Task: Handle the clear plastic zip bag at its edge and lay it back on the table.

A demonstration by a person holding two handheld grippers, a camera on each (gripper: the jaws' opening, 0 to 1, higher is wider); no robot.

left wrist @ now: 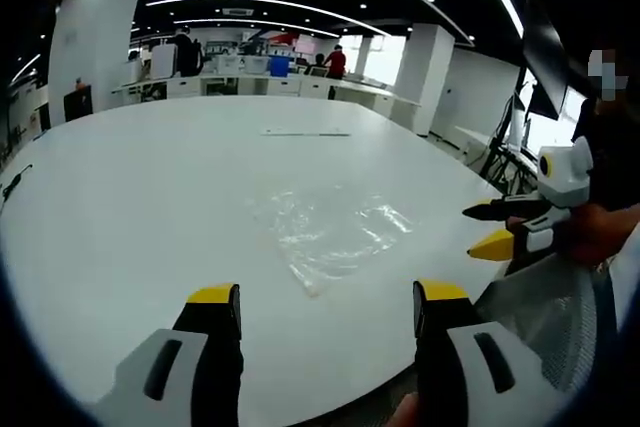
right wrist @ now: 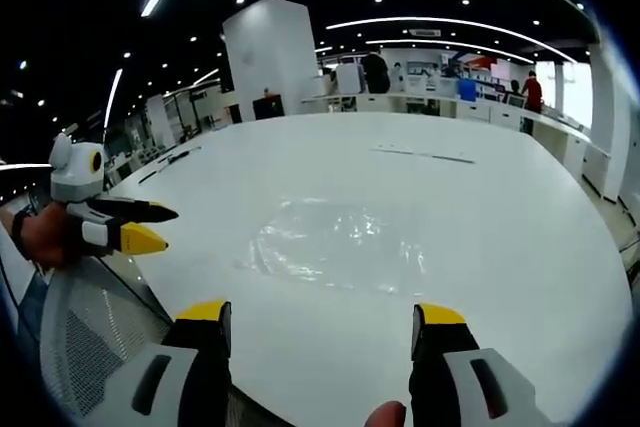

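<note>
A clear plastic zip bag [left wrist: 330, 230] lies flat and crinkled on the white table [left wrist: 150, 177]; the same bag [right wrist: 335, 237] sits mid-table in the right gripper view. My left gripper [left wrist: 328, 299] is open, its yellow-tipped jaws wide apart just short of the bag's near corner, nothing between them. My right gripper [right wrist: 320, 317] is open too, held back from the bag's near edge. The right gripper [left wrist: 497, 227] also enters the left gripper view from the right, to the bag's right. The left gripper [right wrist: 148, 227] appears at the left of the right gripper view, beside the table edge.
A thin strip [left wrist: 305, 133] lies farther back on the table. A mesh chair back [right wrist: 80, 337] stands by the table's near edge. Desks, pillars and people [left wrist: 336, 60] fill the office behind. A hand [right wrist: 45, 237] holds the left gripper.
</note>
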